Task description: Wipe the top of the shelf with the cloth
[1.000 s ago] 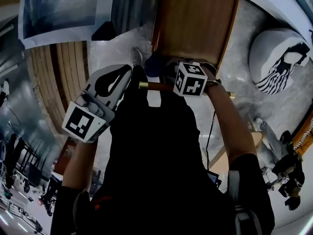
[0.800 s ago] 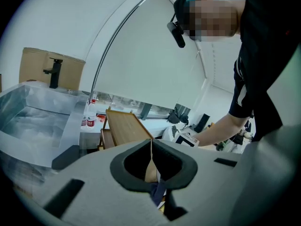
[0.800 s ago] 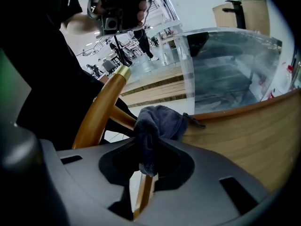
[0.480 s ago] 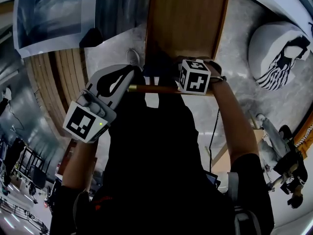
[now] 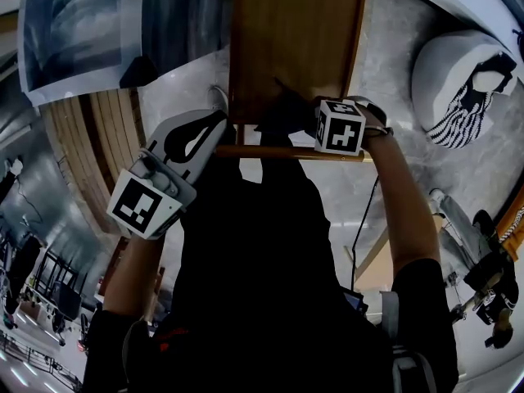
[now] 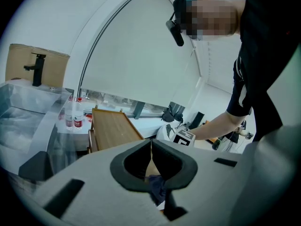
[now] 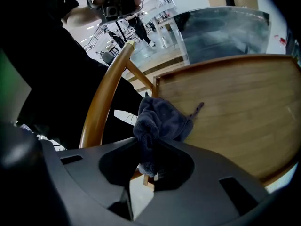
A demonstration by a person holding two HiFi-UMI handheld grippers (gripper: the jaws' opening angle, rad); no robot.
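The shelf's wooden top (image 5: pixel 295 39) lies below me, and it also fills the right gripper view as the shelf top (image 7: pixel 244 102). My right gripper (image 7: pixel 148 147) is shut on a dark blue cloth (image 7: pixel 160 119), which rests bunched on the wood near its near-left corner. From the head, the cloth (image 5: pixel 282 109) is a dark shape at the shelf's near edge, just left of the right gripper's marker cube (image 5: pixel 340 127). My left gripper (image 5: pixel 217 125) hovers off the shelf's left side, jaws closed together (image 6: pixel 151 149). A dark blue scrap shows behind them, unclear what.
A curved wooden rail (image 5: pixel 286 151) runs across the shelf's near end, seen as the rail (image 7: pixel 101 107) left of the cloth. A white rounded object with black stripes (image 5: pixel 463 88) sits on the floor to the right. Water bottles (image 6: pixel 73 119) stand beyond the shelf.
My right gripper has slid to the right along the shelf's near edge with the cloth. The left gripper has barely moved.
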